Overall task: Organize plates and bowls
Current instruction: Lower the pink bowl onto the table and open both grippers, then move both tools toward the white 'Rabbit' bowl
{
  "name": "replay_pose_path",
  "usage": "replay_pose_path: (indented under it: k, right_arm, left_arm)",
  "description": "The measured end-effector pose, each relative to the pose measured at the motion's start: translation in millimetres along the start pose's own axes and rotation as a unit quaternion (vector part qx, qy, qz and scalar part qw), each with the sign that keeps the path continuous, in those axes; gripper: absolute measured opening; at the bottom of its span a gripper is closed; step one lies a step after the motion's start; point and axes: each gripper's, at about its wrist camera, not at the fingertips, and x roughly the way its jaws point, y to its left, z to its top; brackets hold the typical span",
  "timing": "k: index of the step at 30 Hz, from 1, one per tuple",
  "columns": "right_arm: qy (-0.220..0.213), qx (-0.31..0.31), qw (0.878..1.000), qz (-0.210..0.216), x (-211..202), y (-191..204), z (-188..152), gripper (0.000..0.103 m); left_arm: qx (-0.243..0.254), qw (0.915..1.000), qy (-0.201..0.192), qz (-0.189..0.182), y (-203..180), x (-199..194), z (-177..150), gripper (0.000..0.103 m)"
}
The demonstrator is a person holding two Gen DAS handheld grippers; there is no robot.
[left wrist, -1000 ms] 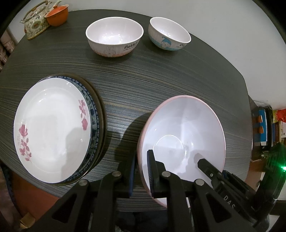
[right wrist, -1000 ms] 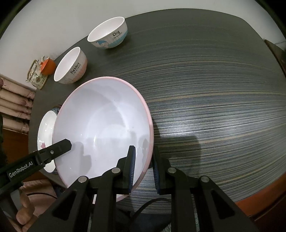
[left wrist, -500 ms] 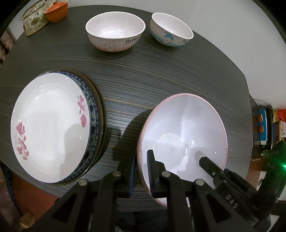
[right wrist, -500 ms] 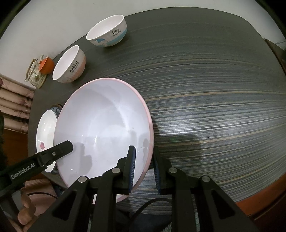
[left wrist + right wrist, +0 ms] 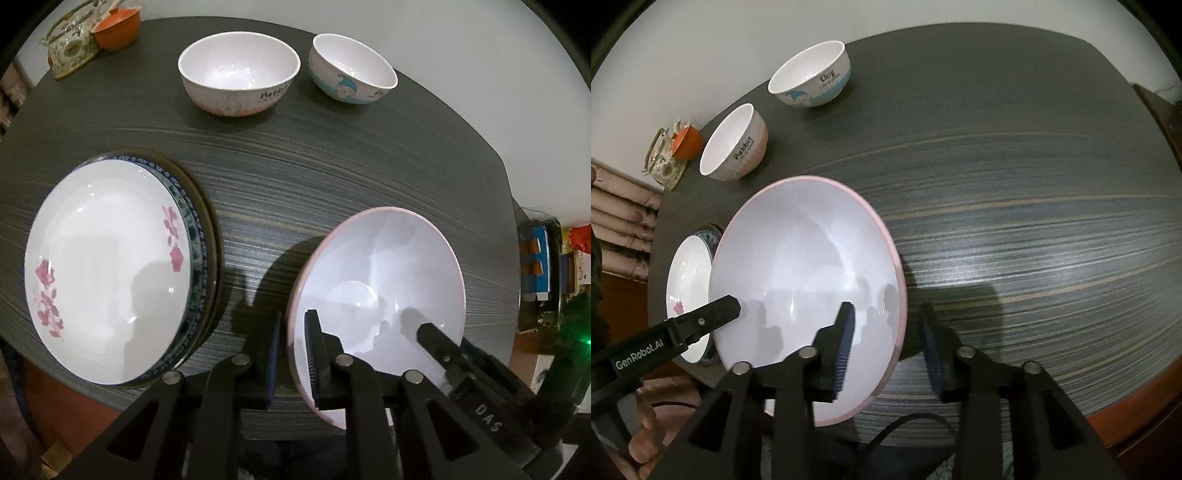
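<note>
A large pink-rimmed white bowl (image 5: 380,288) sits at the table's near edge; it also shows in the right wrist view (image 5: 805,280). My left gripper (image 5: 291,354) is shut on its near-left rim. My right gripper (image 5: 886,350) straddles its right rim with the jaws spread apart, open. A stack of plates (image 5: 110,266), topped by a white plate with pink flowers, lies to the bowl's left. A pink Rabbit bowl (image 5: 238,74) and a blue Dog bowl (image 5: 351,70) stand at the far side.
A teapot (image 5: 70,48) and an orange cup (image 5: 116,27) stand at the far left corner. The dark wood-grain table (image 5: 1015,184) stretches to the right. Its near edge runs just under both grippers.
My right gripper has opened and let go of the large bowl's rim. The left gripper keeps its hold. The bowl has barely moved.
</note>
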Motion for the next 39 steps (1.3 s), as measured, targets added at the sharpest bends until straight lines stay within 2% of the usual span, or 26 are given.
replay_pose_path:
  k: [4, 6, 8, 12, 16, 20, 24, 33, 39]
  right_arm:
    - [-0.01, 0.004, 1.0, -0.002, -6.4, -2.7, 3.6, 0.046]
    - [-0.015, 0.012, 1.0, 0.002, -11.3, -4.8, 6.3, 0.046]
    - [-0.024, 0.013, 1.0, 0.001, -17.0, -5.6, 9.3, 0.047]
    - [-0.042, 0.006, 0.999, -0.008, -29.1, -3.5, 14.9, 0.05]
    - [-0.061, -0.006, 0.998, -0.011, -41.1, 1.7, 20.7, 0.05]
    - [-0.079, -0.052, 0.996, -0.008, -49.2, 23.9, 25.4, 0.05]
    - [-0.096, -0.1, 0.99, -0.001, -53.1, 50.4, 28.4, 0.05]
    - [-0.102, -0.178, 0.978, 0.025, -47.3, 101.7, 43.5, 0.05]
    - [-0.109, -0.196, 0.974, 0.019, -40.8, 122.4, 60.8, 0.05]
  left_arm:
    - [0.001, 1.0, -0.005, 0.002, 1.7, -3.8, 1.3, 0.022]
    - [0.0, 1.0, -0.006, -0.002, 3.4, -6.7, 1.5, 0.033]
    - [-0.002, 0.9999, -0.01, -0.007, 5.4, -11.3, 3.9, 0.04]
    - [-0.003, 0.9997, -0.025, -0.008, 11.1, -24.6, 6.3, 0.046]
    - [-0.001, 0.9989, -0.047, 0.002, 16.9, -37.4, 8.0, 0.048]
    - [0.013, 0.9961, -0.086, 0.013, 17.5, -53.2, 10.9, 0.048]
    - [0.028, 0.9907, -0.129, 0.034, 21.8, -67.2, 11.3, 0.058]
    - [0.006, 0.986, -0.144, 0.084, 50.8, -69.4, 33.3, 0.06]
    - [0.004, 0.9792, -0.162, 0.122, 66.8, -68.0, 51.7, 0.06]
